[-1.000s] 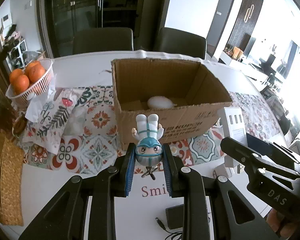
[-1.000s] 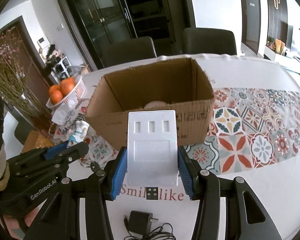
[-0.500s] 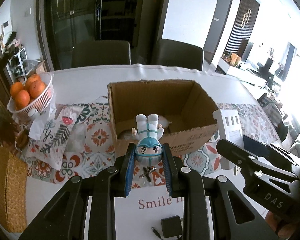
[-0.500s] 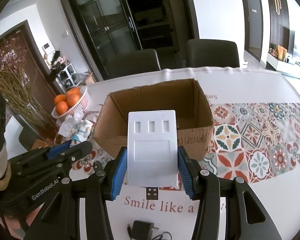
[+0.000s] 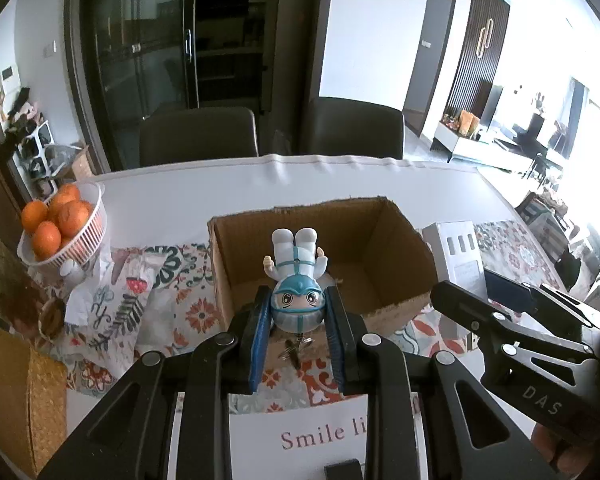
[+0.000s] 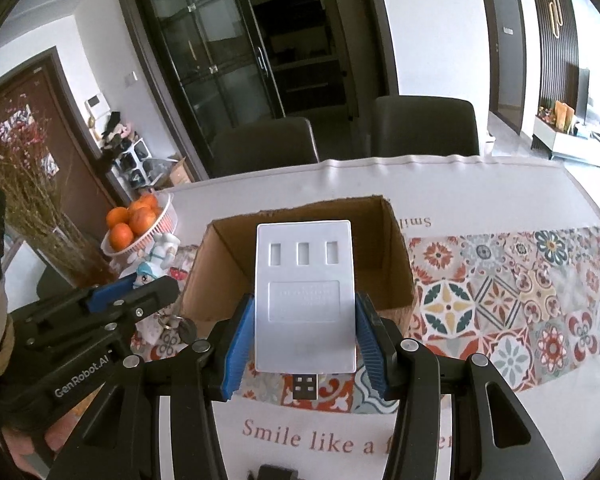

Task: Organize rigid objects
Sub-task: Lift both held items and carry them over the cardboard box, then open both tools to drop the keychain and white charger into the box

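Note:
My left gripper (image 5: 298,312) is shut on a small white-and-blue toy figure (image 5: 296,276), held head-down, with a key ring hanging below it. It hangs above the near wall of an open cardboard box (image 5: 396,308). My right gripper (image 6: 305,332) is shut on a flat white USB hub (image 6: 304,292) with a USB plug at its lower end. It is held upright above the box's (image 6: 396,264) near wall. The hub (image 5: 462,256) shows at the right in the left wrist view, and the figure (image 6: 156,258) at the left in the right wrist view.
A white basket of oranges (image 5: 60,224) stands at the left on a patterned table runner (image 6: 520,280). A woven mat (image 5: 24,396) lies at the near left. A vase of dried branches (image 6: 40,208) stands far left. Two dark chairs (image 5: 200,136) stand behind the table.
Both grippers have risen and pulled back with their objects. The box now looks smaller and lower in both views, and the black charger on the table has slid almost out of view.

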A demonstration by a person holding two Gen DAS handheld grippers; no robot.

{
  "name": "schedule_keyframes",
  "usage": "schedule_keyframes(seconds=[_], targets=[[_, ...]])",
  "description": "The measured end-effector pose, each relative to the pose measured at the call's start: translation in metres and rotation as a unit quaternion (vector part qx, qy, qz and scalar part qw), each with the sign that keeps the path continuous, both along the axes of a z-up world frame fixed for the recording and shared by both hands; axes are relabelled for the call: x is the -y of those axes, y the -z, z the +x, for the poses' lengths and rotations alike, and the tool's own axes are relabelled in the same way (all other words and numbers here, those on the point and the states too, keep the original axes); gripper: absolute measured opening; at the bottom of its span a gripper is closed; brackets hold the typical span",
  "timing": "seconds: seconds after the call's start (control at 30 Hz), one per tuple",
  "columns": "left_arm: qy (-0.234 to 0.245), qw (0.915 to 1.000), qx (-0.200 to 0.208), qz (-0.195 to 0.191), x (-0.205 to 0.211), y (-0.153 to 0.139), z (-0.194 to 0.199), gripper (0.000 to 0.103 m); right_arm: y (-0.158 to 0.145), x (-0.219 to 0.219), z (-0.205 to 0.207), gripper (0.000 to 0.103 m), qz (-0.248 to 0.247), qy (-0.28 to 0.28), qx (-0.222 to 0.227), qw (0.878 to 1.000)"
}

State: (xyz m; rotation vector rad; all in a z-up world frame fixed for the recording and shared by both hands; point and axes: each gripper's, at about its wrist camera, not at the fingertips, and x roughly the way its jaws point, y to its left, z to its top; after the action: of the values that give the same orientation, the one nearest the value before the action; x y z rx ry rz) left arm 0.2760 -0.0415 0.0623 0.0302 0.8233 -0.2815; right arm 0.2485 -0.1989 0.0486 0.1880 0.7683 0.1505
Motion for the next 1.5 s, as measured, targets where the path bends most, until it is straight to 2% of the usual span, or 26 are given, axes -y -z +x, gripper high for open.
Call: schedule_keyframes(seconds=[0.27,0.8,1.37,1.43,1.5], targets=[[-0.003,1.0000,-0.006,0.003,0.004,0.001,0.023,0.026,-0.003,0.004,0.024,0.049,-0.010,-0.004,-0.003,1.000],[-0.015,0.9994,-0.020,0.023,0.013,0.011,0.067,0.026,0.012,0.012,0.071,0.049,-0.029,0.001,-0.033,0.999],[-0.015,0.9937,-0.106,0.031,0.014,0.069,0.086,0.027,0.048,0.014,0.094,0.049,-0.044,0.009,-0.080,0.996],[-0.015,0.9929,-0.113,0.033,0.015,0.072,0.087,0.030,0.051,0.015,0.095,0.050,-0.044,0.011,-0.084,0.995],[-0.015,0.9927,-0.115,0.033,0.015,0.074,0.086,0.038,0.054,0.017,0.096,0.051,-0.044,0.014,-0.089,0.995]])
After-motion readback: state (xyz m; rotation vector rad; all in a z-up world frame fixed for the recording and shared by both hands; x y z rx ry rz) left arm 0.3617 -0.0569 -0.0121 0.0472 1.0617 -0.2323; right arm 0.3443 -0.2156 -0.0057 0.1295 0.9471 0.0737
